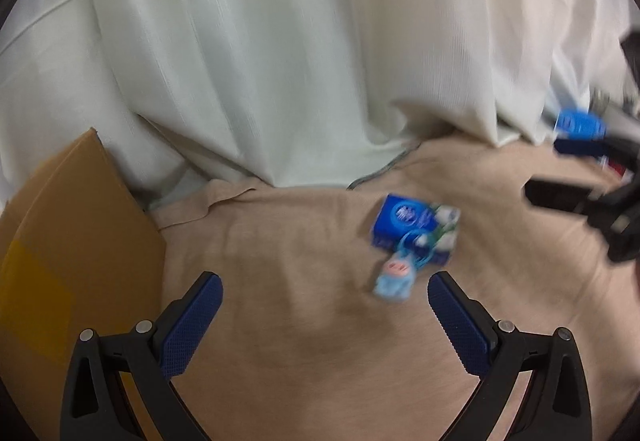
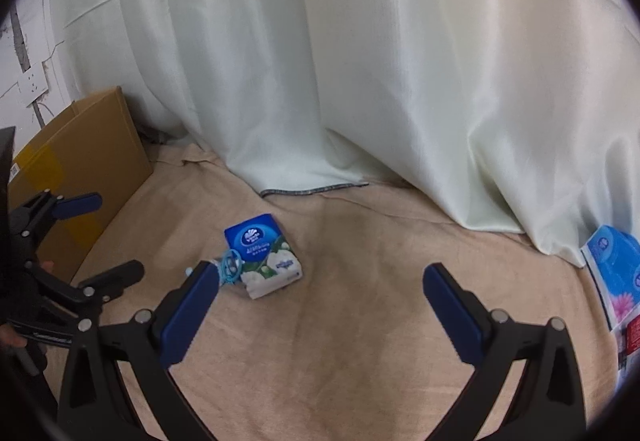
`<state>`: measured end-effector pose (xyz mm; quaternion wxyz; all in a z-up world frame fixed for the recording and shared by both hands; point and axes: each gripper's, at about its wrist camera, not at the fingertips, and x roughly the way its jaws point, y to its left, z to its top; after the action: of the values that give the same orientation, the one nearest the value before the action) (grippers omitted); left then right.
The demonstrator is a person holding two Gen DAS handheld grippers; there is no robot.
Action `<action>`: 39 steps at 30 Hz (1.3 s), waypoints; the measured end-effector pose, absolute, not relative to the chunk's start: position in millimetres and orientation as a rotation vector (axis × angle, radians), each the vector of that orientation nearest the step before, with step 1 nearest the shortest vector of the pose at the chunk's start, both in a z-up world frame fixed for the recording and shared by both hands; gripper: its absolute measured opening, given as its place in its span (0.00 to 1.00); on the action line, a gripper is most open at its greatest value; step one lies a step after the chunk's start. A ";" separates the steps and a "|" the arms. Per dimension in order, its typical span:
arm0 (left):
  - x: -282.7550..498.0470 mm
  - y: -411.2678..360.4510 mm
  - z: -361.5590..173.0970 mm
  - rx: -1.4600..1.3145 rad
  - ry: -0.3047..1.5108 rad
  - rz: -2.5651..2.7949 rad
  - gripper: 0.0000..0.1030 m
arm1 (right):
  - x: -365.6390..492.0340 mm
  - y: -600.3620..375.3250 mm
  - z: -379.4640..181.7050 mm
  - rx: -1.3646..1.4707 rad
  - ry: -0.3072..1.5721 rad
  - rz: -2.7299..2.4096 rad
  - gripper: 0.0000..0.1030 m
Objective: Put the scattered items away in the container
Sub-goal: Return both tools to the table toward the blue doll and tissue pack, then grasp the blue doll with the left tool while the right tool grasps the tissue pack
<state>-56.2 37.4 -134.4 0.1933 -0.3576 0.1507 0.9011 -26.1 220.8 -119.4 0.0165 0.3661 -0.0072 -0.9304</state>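
Beige cloth below pale curtain, cardboard box left.

Each camera sits just behind its own tool and looks forward and down at the tan cloth, toward the white curtain. The left view is blurry. Both views show the blue tissue pack, the cardboard box on the left, and the other tool at the side.
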 end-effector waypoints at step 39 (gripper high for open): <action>-101.7 72.8 -196.5 -1.042 0.360 2.088 0.28 | -73.0 199.9 -165.2 1.246 0.162 -2.629 1.00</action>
<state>-101.7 72.8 -196.5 0.3805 -0.4081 0.1411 0.8178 -73.0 199.9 -165.2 0.1135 0.4250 0.0552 -0.8964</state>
